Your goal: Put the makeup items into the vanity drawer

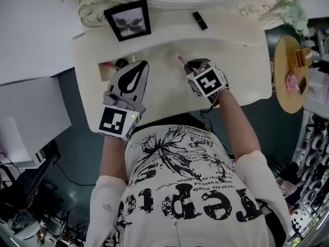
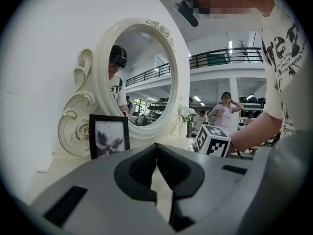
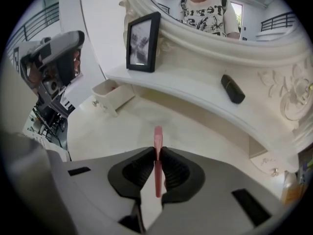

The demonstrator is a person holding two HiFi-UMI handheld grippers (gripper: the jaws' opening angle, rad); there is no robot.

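A slim pink makeup stick [image 3: 157, 153] is pinched upright between the pads of my right gripper [image 3: 157, 155], just above the cream vanity top [image 3: 190, 126]. In the head view the stick [image 1: 182, 60] pokes out ahead of the right gripper [image 1: 189, 65] near the middle of the vanity. The small drawer [image 3: 109, 94] stands open to the left, with my left gripper [image 1: 140, 66] beside it. The left gripper [image 2: 156, 148] is shut, tips touching, with nothing between them. A black makeup tube [image 3: 233, 88] lies on the upper shelf.
A black picture frame [image 1: 128, 19] stands on the shelf at the back left, under the oval mirror [image 2: 142, 77]. The open drawer [image 1: 109, 66] holds a few small things. A round wooden stool [image 1: 291, 73] with items on it stands to the right of the vanity.
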